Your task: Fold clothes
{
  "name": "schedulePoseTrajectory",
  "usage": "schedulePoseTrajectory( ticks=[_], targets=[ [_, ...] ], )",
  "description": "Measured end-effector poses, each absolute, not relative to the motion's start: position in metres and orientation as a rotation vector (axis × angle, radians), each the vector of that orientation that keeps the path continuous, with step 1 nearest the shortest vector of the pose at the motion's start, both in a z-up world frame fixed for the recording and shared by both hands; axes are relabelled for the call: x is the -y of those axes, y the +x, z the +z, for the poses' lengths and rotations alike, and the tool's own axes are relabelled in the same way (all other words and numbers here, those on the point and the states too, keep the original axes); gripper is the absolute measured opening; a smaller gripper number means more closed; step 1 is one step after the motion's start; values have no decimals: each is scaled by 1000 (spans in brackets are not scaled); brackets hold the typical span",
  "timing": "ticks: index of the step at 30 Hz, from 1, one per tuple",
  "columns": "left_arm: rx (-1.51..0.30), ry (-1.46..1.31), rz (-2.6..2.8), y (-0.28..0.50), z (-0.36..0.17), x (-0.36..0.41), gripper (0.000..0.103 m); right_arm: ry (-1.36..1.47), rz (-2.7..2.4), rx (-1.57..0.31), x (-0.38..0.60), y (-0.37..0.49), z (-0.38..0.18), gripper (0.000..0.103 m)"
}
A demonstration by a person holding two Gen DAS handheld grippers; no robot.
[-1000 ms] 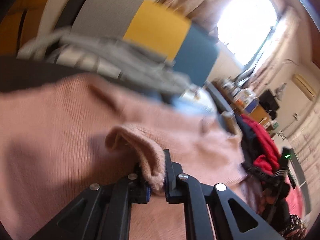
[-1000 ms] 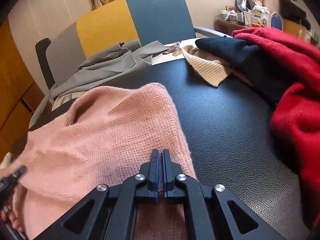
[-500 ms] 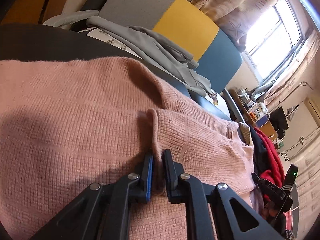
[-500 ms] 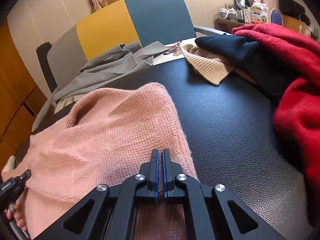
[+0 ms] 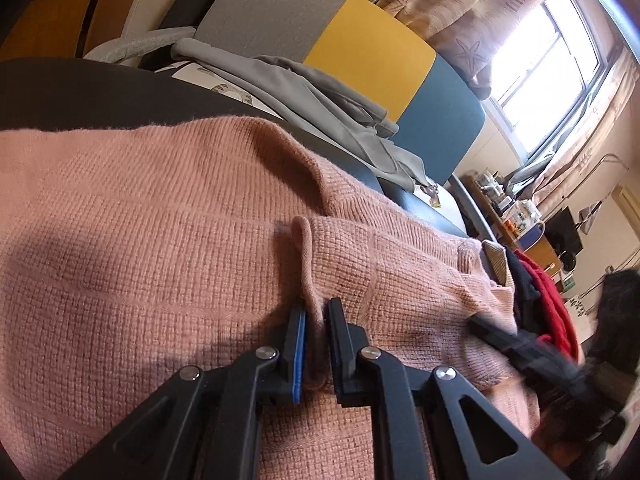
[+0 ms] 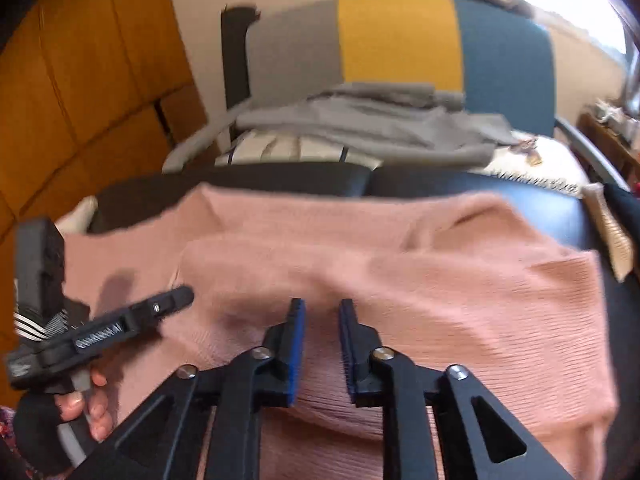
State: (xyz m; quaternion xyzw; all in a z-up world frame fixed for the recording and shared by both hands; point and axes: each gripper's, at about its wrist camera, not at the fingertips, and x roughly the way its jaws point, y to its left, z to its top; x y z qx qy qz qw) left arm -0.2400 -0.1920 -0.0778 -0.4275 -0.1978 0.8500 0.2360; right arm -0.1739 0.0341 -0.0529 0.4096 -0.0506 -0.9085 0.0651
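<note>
A pink knit sweater lies spread over a black padded surface, filling most of both wrist views. The left gripper has its jaws drawn narrow around a raised ridge of the sweater's knit, a folded edge that runs up from between the blue-lined pads and curls over just beyond the tips. The fabric sits pinched between the two fingers, both touching it.

The right gripper hangs over the near part of the same sweater, its jaws opening, a modest gap showing between the blue pads. No fold is caught there; only the flat knit shows through the gap, and the picture is blurred, so whether the tips brush the cloth cannot be told.

In the right wrist view the left gripper appears at the lower left, held by a hand in a dark fingerless glove, its fingers reaching over the sweater's left part.

Behind the black surface stands a chair with a back in grey, yellow and blue panels, a grey garment draped across its seat. At the sweater's far right end lie a tan knit piece, a dark garment and a red garment.
</note>
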Motion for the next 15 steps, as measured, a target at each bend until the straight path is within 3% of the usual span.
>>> schedulePoseTrajectory(
  ticks=[6,12,15],
  targets=[
    [747,-1040,2347,-227,-65,243,19,1237,-2798,65,-19,-167,-72,21],
    [801,-830,2689,-199,-26,365,21,1231,-2808,48,-15,-162,-70,21],
    [920,-792,2866,-189,-16,433,21,1232,-2808,51,-15,-165,-71,21]
  ],
)
